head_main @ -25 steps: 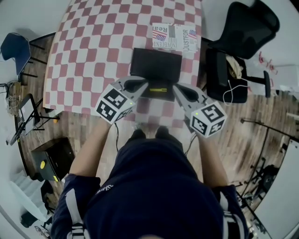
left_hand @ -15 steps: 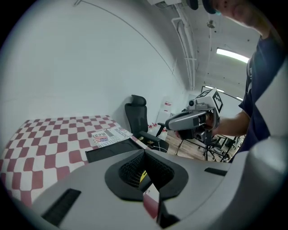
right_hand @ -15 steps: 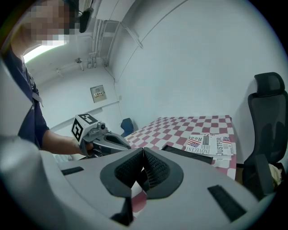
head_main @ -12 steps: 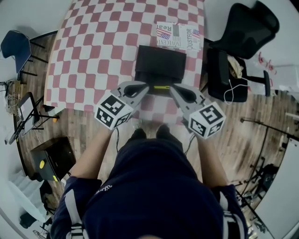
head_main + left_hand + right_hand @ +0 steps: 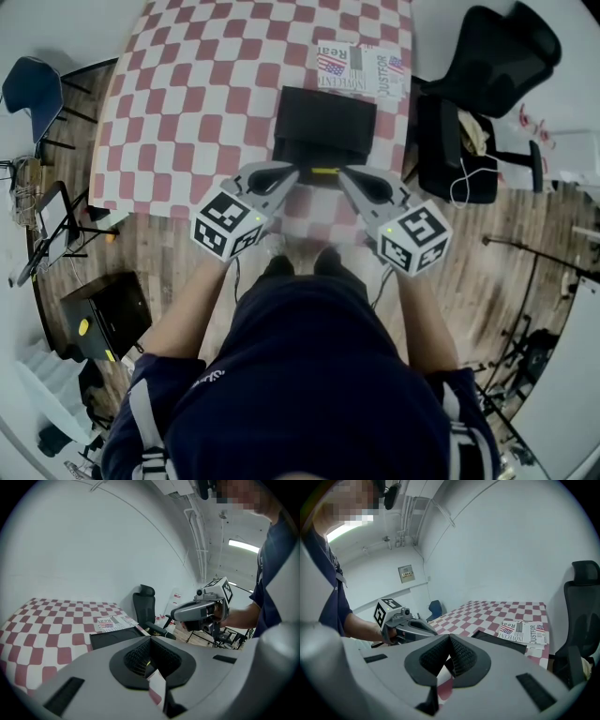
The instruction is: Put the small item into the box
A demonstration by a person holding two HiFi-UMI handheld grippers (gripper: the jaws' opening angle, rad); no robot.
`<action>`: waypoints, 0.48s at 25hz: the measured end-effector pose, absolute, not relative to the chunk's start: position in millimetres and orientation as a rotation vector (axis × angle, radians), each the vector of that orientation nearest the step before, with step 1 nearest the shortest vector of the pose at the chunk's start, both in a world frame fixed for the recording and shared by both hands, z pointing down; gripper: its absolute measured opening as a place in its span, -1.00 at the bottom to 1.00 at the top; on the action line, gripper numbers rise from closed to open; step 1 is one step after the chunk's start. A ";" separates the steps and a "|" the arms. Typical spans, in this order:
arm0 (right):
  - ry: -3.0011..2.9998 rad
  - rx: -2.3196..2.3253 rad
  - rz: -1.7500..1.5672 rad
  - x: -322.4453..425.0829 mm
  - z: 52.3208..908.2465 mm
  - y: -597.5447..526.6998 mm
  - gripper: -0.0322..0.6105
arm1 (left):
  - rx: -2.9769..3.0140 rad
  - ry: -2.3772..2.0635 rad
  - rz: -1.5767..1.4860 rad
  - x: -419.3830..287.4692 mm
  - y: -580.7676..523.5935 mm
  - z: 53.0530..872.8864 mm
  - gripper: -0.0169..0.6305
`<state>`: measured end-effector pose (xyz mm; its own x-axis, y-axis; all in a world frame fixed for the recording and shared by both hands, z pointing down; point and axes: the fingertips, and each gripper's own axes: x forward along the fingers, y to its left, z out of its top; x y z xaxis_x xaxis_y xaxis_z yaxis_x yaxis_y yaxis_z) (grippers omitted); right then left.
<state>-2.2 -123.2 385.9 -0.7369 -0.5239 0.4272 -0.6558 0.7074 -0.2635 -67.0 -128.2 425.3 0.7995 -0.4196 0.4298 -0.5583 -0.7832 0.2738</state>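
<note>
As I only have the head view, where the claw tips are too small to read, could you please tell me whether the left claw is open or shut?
Observer: The left gripper view shows the left claw shut, jaws meeting tip to tip. Only a sliver of checkered tablecloth shows through the slit below them.
Operator: Thank you. Is the right one the same?
Observer: Yes. In the right gripper view the right claw is shut too, again with only cloth in the slit.
Operator: How does the box look from the side?
Observer: The black box looks low and flat, with the newspaper lying just beyond it.
</note>
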 end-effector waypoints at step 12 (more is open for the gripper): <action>-2.588 0.931 0.596 6.9 393.5 -114.6 -0.85 | 2.592 -0.755 0.497 -61.4 -125.3 424.8 -0.85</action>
<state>6.9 -114.6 393.5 -0.7336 -0.5243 0.4324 -0.6606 0.6996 -0.2724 -61.4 -125.3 424.8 0.7917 -0.4294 0.4346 -0.5690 -0.7771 0.2690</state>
